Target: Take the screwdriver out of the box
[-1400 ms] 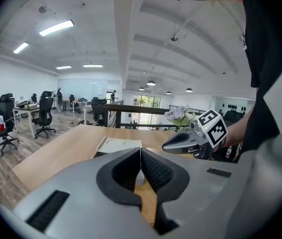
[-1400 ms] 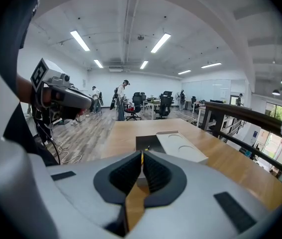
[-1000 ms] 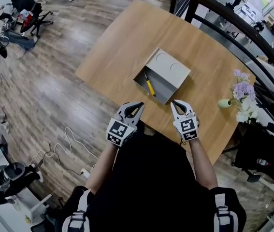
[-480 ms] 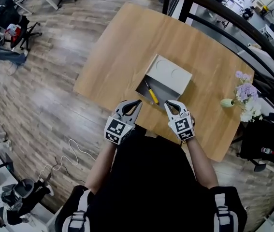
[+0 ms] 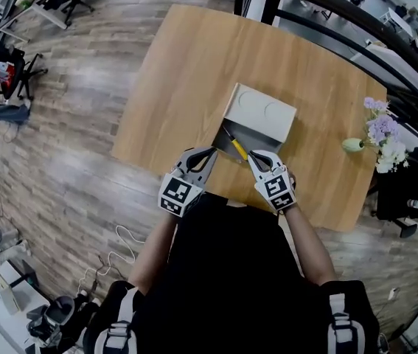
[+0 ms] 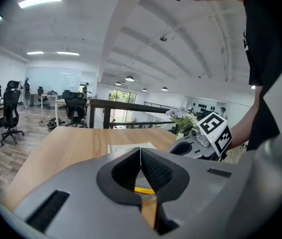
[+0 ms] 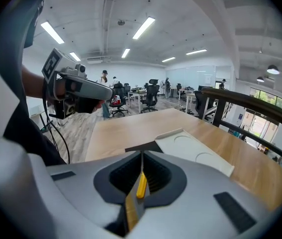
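Here, the left tool (image 5: 210, 151) and the right tool (image 5: 253, 154) both have their jaws pressed together on nothing. They hover side by side at the near edge of the open grey box (image 5: 267, 116). Inside it lies the yellow screwdriver (image 5: 237, 147). The box sits on the wooden desk (image 5: 186, 65).

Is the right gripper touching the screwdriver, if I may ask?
Cannot tell. In the head view the right gripper sits beside the screwdriver with no plain gap or contact; the right gripper view shows only its yellow handle behind shut jaws.
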`<action>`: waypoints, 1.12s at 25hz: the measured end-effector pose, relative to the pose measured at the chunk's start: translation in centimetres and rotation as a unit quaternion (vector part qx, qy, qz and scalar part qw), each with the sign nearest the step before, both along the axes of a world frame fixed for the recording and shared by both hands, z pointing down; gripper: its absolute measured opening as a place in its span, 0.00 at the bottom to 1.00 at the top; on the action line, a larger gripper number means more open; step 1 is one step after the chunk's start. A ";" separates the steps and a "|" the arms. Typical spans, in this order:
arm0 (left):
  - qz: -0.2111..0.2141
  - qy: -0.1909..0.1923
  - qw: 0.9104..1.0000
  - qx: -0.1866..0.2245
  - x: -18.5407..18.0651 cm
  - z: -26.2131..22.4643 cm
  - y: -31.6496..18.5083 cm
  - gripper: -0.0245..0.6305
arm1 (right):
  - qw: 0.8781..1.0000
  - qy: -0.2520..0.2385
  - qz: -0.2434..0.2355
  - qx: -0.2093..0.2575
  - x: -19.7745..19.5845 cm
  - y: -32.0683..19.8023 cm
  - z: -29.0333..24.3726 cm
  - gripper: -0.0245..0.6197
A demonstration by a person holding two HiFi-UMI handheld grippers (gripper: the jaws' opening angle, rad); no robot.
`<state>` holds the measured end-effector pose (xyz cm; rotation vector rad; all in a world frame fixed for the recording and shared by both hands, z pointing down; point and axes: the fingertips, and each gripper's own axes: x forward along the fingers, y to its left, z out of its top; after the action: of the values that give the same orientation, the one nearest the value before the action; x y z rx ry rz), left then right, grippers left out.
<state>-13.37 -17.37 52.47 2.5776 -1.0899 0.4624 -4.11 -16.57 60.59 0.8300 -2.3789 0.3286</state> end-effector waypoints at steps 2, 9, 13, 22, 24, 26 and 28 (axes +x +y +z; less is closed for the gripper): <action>0.014 0.000 1.000 -0.002 -0.5 0.4 -0.5 0.07 | 1.000 -0.002 0.009 -0.006 -0.8 -0.2 0.5 0.08; 0.053 0.004 0.999 -0.009 -2.3 1.0 -1.2 0.07 | 0.999 0.011 0.031 -0.015 -3.4 -0.9 1.7 0.08; 0.064 0.004 0.998 -0.011 -3.3 1.5 -1.5 0.07 | 0.999 0.019 0.042 -0.022 -4.1 -1.0 2.5 0.08; 0.076 0.007 0.997 -0.016 -4.3 2.1 -2.0 0.07 | 0.998 0.037 0.045 -0.039 -4.5 -1.0 4.7 0.08; 0.080 0.008 0.997 -0.017 -4.1 2.3 -2.1 0.07 | 0.997 0.045 0.041 -0.044 -4.4 -1.1 5.1 0.08; 0.084 0.010 0.996 -0.018 -3.7 2.3 -2.0 0.07 | 0.996 0.053 0.039 -0.053 -4.2 -0.9 5.7 0.08; 0.088 0.011 0.996 -0.017 -3.5 2.2 -2.2 0.07 | 0.996 0.058 0.042 -0.061 -3.9 -0.8 6.3 0.08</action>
<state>-16.89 -19.53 54.67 2.6546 -0.8439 0.4863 -7.99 -17.39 66.89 0.8687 -2.1986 0.4434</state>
